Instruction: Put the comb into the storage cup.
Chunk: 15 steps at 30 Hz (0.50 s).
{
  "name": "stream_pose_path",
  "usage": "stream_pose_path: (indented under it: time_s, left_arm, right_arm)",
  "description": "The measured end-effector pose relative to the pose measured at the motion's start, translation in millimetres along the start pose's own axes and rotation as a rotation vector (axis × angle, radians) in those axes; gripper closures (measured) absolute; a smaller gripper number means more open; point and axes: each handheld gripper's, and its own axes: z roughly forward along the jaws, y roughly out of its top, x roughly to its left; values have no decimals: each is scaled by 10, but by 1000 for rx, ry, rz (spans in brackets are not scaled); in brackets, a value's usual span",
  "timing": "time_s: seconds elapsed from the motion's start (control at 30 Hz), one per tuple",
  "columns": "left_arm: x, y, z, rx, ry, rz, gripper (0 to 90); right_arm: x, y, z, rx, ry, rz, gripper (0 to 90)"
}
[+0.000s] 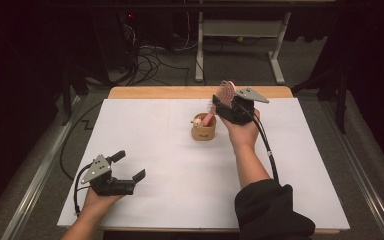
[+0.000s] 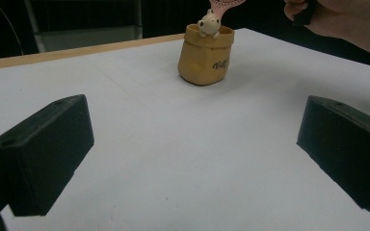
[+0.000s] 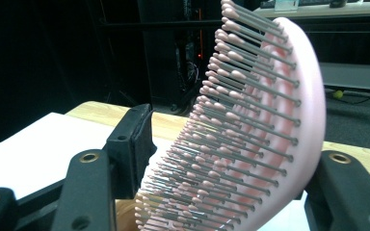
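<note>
Now the right gripper (image 1: 228,102) pinches a pink hairbrush (image 3: 250,130) by its head, handle dipping into the little tan cup (image 1: 203,128) just below. It looks light and stiff; the bristles bend. The left gripper (image 1: 128,166) rests wide open, far off.

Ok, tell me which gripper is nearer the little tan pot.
Right. The right gripper is just above and beside the tan pot, clamped on the pink hairbrush whose handle goes down into it. The left gripper sits open near the table's front left.
</note>
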Motion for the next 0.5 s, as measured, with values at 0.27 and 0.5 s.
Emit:
stream_pose_path:
  time_s: [0.27, 0.5]
  left_arm:
    - [1, -2, 2, 2, 1, 2, 0]
    - [2, -3, 2, 4, 1, 2, 0]
  right_arm:
    - [-72, -45, -13, 9, -8, 15, 393]
    - [-126, -80, -19, 19, -10, 23, 378]
